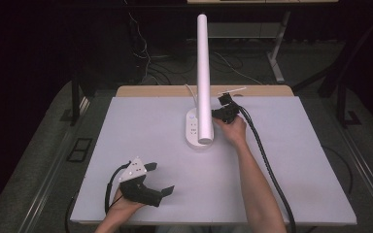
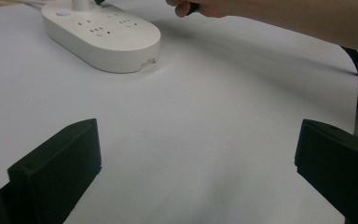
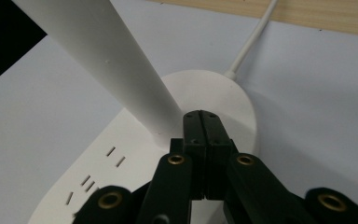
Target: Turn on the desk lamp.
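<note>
Item: white power strip (image 1: 193,130), oval, standing near the middle of the worktop (image 1: 291,160), a little towards the far edge; we take it as our landmark. From its top rises a tall white tube (image 1: 203,73), upright. A white cord (image 3: 251,39) leaves the strip's far end towards the wooden strip (image 3: 321,14) along the back of the worktop. Right hand-held gripper (image 1: 222,114): held by the right hand (image 1: 234,128), just right of the strip beside the foot of the tube. Its own view gives what the high view does not: the two black jaws pressed together with nothing between them, their tips over the strip's top, just beside the base of the tube (image 3: 116,65); whether they touch the strip we cannot tell. That view also shows the socket slots (image 3: 115,156) on the strip's top. Left hand-held gripper (image 1: 159,178): well apart from the strip, near the front left of the worktop, held in the left hand (image 1: 124,204). Its jaws are spread wide, with only bare worktop (image 2: 191,140) between them. The left gripper view adds the strip (image 2: 102,35) from the side, showing its low rounded wall and top sockets, with the person's right forearm (image 2: 284,18) stretching across the worktop beyond it. The high view alone gives the tube's full height and the black cable (image 1: 267,165) trailing from the right hand-held gripper towards the front edge.
</note>
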### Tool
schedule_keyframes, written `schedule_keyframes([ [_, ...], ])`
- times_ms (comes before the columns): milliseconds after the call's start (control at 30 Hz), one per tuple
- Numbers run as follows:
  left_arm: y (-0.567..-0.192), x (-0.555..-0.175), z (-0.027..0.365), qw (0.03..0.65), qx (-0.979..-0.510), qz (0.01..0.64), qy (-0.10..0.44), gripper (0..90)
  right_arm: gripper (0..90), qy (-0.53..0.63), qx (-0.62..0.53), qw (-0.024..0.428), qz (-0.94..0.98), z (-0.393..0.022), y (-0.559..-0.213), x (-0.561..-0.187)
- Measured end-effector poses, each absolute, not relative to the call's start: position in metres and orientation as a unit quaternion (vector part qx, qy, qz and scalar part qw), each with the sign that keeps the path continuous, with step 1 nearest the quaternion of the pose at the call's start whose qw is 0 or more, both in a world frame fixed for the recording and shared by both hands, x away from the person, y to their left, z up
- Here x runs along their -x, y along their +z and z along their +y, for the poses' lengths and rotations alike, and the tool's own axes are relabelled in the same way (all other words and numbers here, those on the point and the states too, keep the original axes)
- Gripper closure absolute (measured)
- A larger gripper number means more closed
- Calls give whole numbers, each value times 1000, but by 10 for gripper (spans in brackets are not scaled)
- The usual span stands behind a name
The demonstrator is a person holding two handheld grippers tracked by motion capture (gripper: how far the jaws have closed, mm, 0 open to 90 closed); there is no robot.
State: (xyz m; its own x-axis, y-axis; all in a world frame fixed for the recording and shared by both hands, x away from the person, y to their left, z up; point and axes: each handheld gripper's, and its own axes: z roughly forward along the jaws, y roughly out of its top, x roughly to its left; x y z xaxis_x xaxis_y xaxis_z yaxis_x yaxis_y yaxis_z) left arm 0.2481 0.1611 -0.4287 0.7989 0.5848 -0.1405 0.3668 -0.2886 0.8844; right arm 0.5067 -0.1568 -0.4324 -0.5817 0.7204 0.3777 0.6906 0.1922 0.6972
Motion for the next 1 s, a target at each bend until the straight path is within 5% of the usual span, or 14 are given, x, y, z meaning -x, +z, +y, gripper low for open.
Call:
schedule_keyframes([
  [1000, -428, -247, 160, 516, -797, 297, 104, 0, 896, 444, -456, 31, 771, -155, -434, -504],
])
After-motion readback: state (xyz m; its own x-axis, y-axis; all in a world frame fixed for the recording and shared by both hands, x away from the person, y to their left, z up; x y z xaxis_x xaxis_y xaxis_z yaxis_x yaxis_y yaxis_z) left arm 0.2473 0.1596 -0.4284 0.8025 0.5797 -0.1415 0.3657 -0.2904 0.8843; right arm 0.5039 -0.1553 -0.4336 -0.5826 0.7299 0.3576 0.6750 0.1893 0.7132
